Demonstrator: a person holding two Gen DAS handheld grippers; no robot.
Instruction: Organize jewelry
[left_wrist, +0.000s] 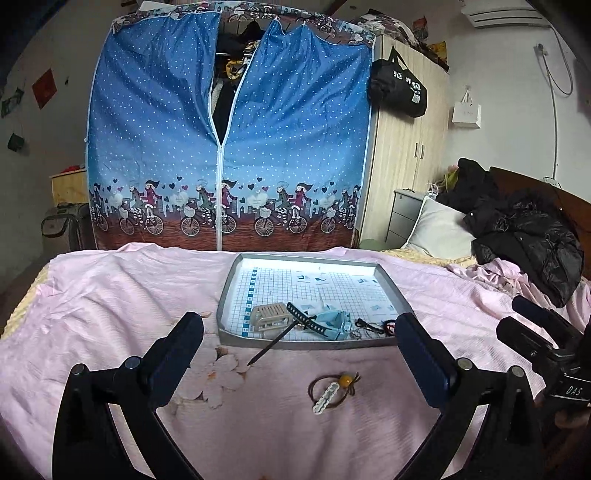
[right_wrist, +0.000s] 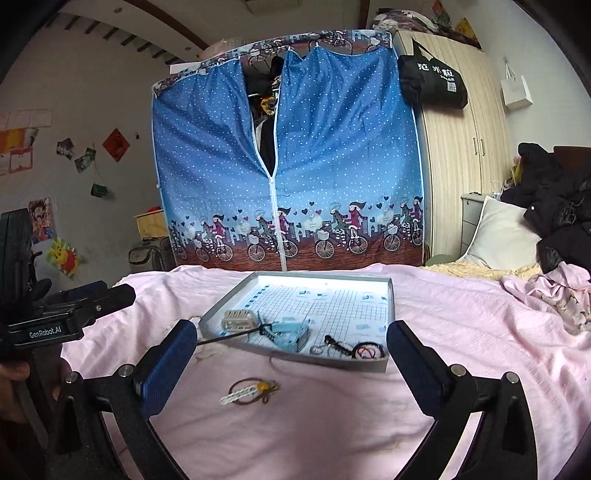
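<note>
Brown elastic hair tie with amber bead (left_wrist: 334, 384) and white oblong hair clip (left_wrist: 325, 398): touching each other on pink bedsheet (left_wrist: 110, 295), outside and just in front of grey shallow tray with grid-printed liner (left_wrist: 388, 280). Not yet sorted.

Inside tray, near front edge: cream slatted claw clip (left_wrist: 267, 315), pale blue claw clip (left_wrist: 334, 323), black long-tailed comb (left_wrist: 284, 326) with tail overhanging rim, small rings and red-black cord item (right_wrist: 365, 350). Judgement: task mostly done.

Left gripper (left_wrist: 299, 339): jaws wide, empty. Right gripper (right_wrist: 291, 354): jaws wide, empty.

Dim room; glare on tray (left_wrist: 391, 284) far edge; fisheye corners dark, perhaps blurred.
</note>
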